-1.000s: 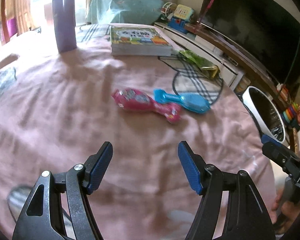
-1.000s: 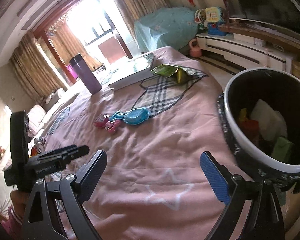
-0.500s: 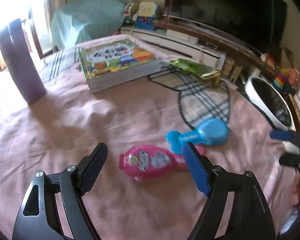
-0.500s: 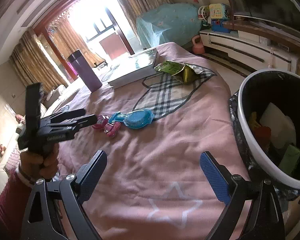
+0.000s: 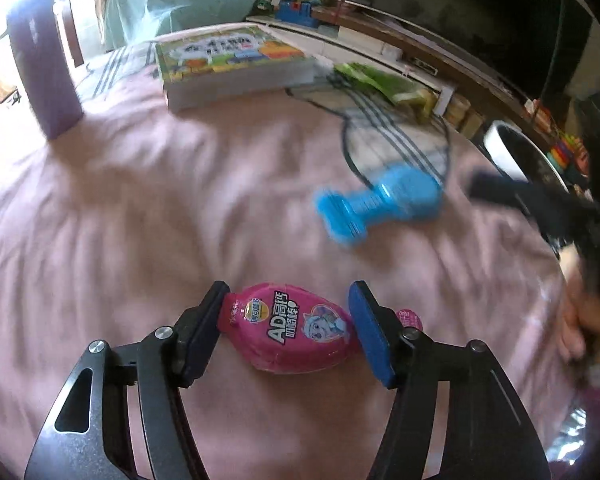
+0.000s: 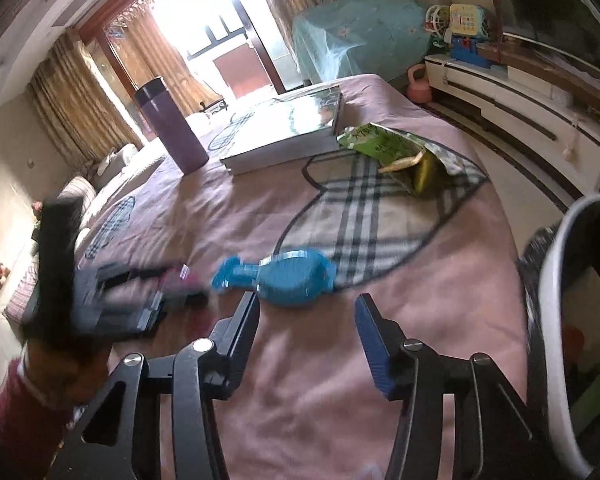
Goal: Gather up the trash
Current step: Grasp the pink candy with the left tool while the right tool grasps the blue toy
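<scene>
Left gripper advanced; pink pouch between fingers.

- A home bedroom: a bed under a pink quilt lies ahead of the fingers.
- Curtained balcony doors, a television on a low cabinet, and toys beyond.

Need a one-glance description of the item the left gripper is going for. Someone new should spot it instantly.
On the pink bedspread, nearer the camera than the picture book, the left gripper straddles a pink pouch, jaws open on either side. It is magenta with a cartoon face and "AD" lettering; the similarly shaped blue pouch beyond it is plain blue.
</scene>
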Tool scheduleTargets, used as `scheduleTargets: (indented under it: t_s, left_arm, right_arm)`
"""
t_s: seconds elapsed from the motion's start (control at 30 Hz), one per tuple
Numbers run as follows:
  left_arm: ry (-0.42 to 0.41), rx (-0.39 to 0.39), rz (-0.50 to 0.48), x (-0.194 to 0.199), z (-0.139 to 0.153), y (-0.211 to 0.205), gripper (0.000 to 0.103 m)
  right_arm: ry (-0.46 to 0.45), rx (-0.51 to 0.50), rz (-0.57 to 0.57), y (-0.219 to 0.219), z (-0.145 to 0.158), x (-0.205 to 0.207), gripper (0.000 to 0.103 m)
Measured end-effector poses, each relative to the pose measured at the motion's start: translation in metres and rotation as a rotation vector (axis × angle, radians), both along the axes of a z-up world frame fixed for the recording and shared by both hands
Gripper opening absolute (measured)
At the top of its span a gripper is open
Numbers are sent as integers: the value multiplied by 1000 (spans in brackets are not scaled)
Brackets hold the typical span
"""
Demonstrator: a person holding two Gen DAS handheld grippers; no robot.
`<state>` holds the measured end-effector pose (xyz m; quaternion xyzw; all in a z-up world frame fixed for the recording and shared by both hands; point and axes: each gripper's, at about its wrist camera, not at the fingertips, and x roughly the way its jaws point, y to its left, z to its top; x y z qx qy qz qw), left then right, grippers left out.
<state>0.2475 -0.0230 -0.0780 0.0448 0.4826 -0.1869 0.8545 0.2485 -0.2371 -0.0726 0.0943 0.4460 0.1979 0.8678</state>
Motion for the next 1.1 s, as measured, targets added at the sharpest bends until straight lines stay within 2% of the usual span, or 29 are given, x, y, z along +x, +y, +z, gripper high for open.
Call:
scheduleTargets:
  t_s: [0.13,0.27,0.33,0.43,0.63,0.7,0.83,0.9,0.97,1.03,1.1]
  left_arm:
    - [31,-32,27,-35,1,5,61]
    - [47,-61,77,-52,4,14,64]
    - [37,-51,118,-59,6,20,64]
    - [18,-42,177,-71,9,29,71]
    - [32,-99,233,-85,9,39,72]
    - [51,-130,227,-85,6,36,72]
    - [38,-114,245,-73,2,24,72]
    - [21,-115,258,-65,2,20,72]
    - [3,-126,256,-54,0,16,71]
    - [-15,-124,240,-45,-1,9,49]
    - [-21,-98,223,-41,0,5,42]
  right_arm:
    - [7,-7,8,7,-3,19,53]
    - [30,-10,14,16,-11,39,53]
    - [60,-8,21,19,-19,44,51]
    - [71,-26,37,21,-23,35,40]
    - [104,1,81,16,-21,-12,15]
    - [118,22,106,16,-22,-30,15]
    - [83,21,92,14,-13,-43,20]
    - [48,6,51,9,-7,-38,30]
    - [47,34,21,4,-6,-29,44]
    - [54,42,-2,3,-9,-21,45]
    - [69,47,-20,4,-14,-12,45]
